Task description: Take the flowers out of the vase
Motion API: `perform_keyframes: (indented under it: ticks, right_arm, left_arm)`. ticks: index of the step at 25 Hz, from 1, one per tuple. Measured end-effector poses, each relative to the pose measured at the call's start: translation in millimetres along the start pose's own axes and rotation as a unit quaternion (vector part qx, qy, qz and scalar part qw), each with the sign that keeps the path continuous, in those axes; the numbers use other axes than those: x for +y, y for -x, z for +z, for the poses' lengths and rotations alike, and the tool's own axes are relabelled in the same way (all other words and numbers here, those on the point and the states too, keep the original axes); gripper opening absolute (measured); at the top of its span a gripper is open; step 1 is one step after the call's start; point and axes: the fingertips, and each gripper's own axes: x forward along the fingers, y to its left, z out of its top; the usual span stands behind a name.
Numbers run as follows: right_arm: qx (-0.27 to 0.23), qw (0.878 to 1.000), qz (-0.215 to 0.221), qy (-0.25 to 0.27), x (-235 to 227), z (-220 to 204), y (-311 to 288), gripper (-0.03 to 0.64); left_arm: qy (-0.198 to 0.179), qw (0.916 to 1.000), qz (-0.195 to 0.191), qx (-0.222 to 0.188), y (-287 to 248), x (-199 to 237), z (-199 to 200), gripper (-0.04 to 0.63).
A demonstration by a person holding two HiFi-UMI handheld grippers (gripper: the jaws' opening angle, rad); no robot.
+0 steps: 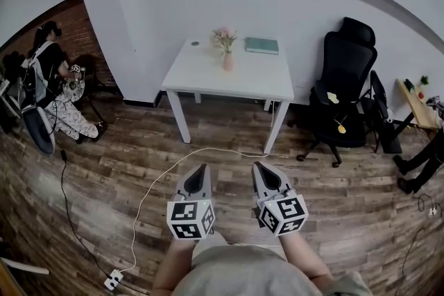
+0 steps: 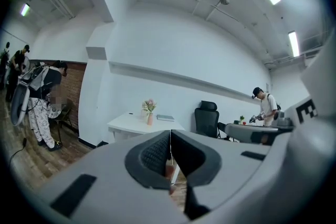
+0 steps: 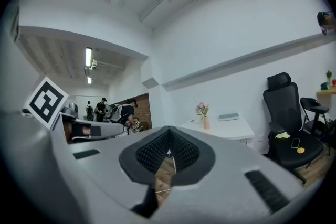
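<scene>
Pink flowers [image 1: 223,37] stand in a slim pink vase [image 1: 227,62] on a white table [image 1: 208,80] across the room. The same flowers [image 2: 149,106] and vase [image 2: 149,119] show small and far in the left gripper view, and again the flowers [image 3: 202,109] with the vase [image 3: 206,123] in the right gripper view. My left gripper [image 1: 200,172] and right gripper [image 1: 262,171] hang side by side over the wooden floor, well short of the table. Both have their jaws closed together with nothing between them.
A green book [image 1: 261,45] lies on the table behind the vase. A black office chair [image 1: 343,90] stands right of the table. A white cable [image 1: 149,194] with a power strip [image 1: 112,280] crosses the floor. A person [image 1: 52,80] sits at the left by a brick wall.
</scene>
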Motion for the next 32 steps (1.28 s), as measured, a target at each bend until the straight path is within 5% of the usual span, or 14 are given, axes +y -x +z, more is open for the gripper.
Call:
perform_keyframes:
  ticks: [9,19,32]
  right_arm:
    - [0.010,1.000,0.004,0.003,-12,-7,8,0.000]
    - [0.022,1.000,0.013,0.004,-20,-10,-5,0.080]
    - [0.023,1.000,0.014,-0.002,-47,-12,-52,0.132]
  left_arm:
    - [0.001,0.9999,0.009,-0.007,3,-11,0,0.008]
    - [0.008,0.9998,0.019,0.003,-9,-8,-6,0.008]
    - [0.013,0.9997,0.018,0.008,-65,10,-2,0.008]
